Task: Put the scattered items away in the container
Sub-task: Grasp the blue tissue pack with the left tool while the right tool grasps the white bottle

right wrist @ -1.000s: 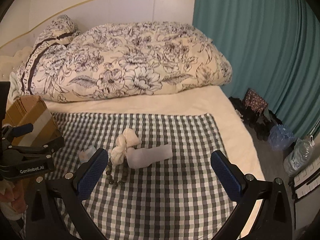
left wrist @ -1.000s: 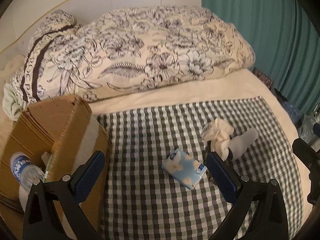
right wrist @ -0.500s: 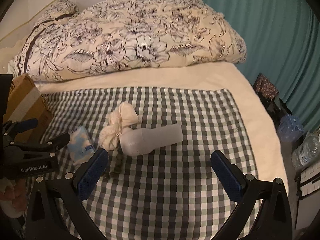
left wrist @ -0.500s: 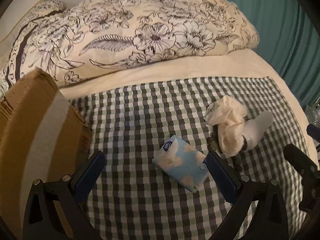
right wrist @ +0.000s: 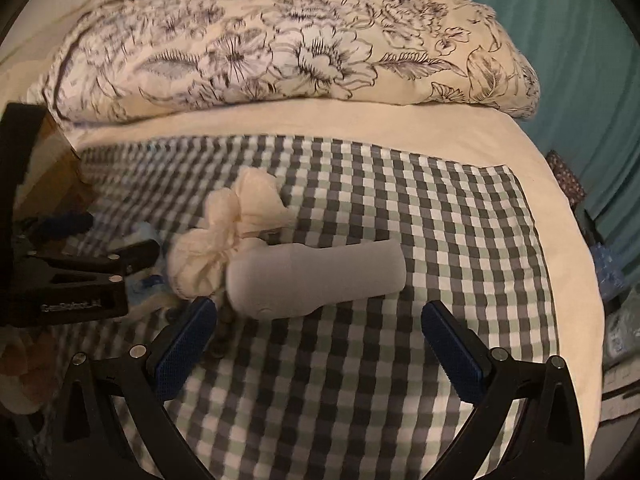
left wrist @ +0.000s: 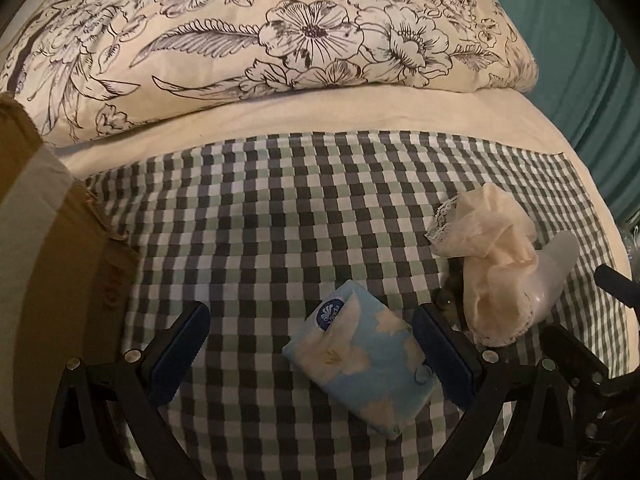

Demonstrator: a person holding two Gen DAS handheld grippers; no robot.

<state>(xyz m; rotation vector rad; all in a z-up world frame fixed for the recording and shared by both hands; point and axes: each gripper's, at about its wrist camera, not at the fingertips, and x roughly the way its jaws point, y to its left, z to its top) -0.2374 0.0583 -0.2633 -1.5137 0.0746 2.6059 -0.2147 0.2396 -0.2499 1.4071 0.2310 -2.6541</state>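
Note:
A light blue tissue pack [left wrist: 360,364] lies on the checked cloth [left wrist: 280,220], between the open fingers of my left gripper [left wrist: 312,344], close to the right finger. A cream knotted cloth [left wrist: 488,264] and a white bottle [left wrist: 556,272] lie just right of it, with dark beads [left wrist: 448,300] beside them. In the right wrist view the white bottle [right wrist: 316,276] lies on its side just ahead of my open right gripper [right wrist: 320,340]. The cream cloth [right wrist: 228,236] touches its left end, with the beads [right wrist: 224,332] by my left finger. The cardboard box [left wrist: 48,280] stands at the left.
A floral duvet [left wrist: 280,36] is heaped at the back of the bed. A teal curtain [right wrist: 568,40] hangs at the right. Bags and a bottle [right wrist: 612,272] lie on the floor beyond the bed's right edge. The left gripper [right wrist: 76,272] shows at the left of the right wrist view.
Both grippers have moved forward and down toward the cloth. The tissue pack now lies between my left fingers, and the white bottle is closer to my right gripper.

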